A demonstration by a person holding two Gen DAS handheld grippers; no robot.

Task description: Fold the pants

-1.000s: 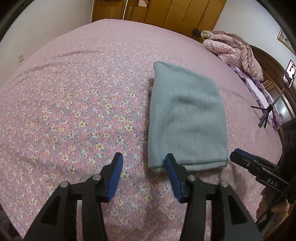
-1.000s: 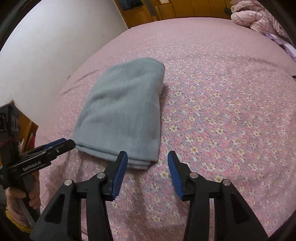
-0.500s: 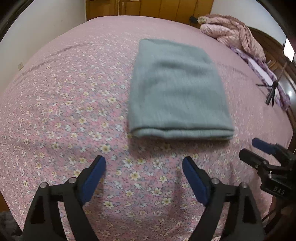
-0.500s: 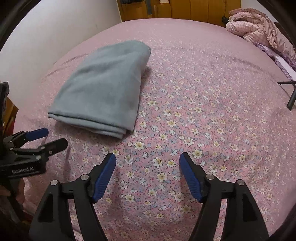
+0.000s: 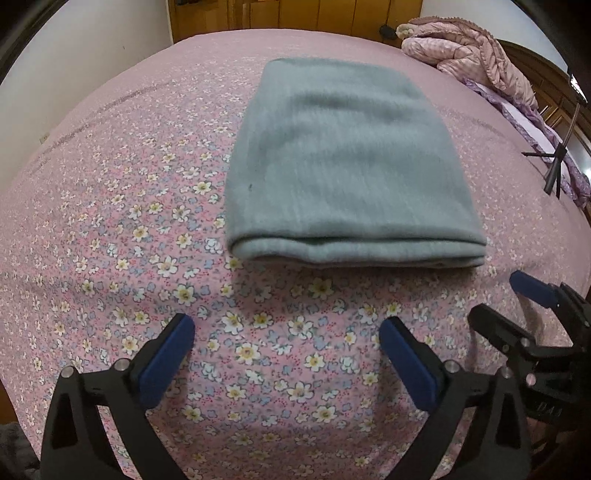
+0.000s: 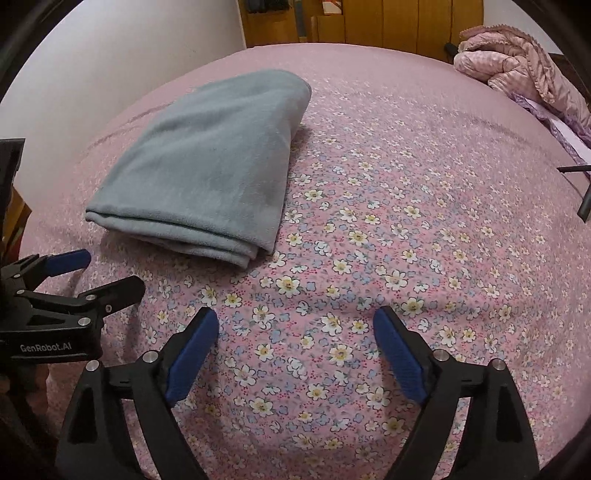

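Observation:
The grey-blue pants (image 5: 343, 166) lie folded into a neat stacked rectangle on the pink flowered bedspread (image 5: 110, 192). They also show in the right wrist view (image 6: 210, 166), left of centre. My left gripper (image 5: 286, 336) is open and empty, hovering over the bedspread just short of the pants' near edge. My right gripper (image 6: 295, 332) is open and empty, to the right of the pants. Each gripper shows at the edge of the other's view, the right one (image 5: 513, 306) and the left one (image 6: 96, 273).
A crumpled pink quilted blanket (image 5: 465, 55) lies at the far right of the bed. A tripod (image 5: 554, 166) stands at the right edge. Wooden wardrobes (image 6: 369, 22) line the far wall. A white wall (image 6: 110, 55) runs along the left side.
Both grippers opened wide and drew back from the pants' near edge. The folded pants stayed lying on the bed.

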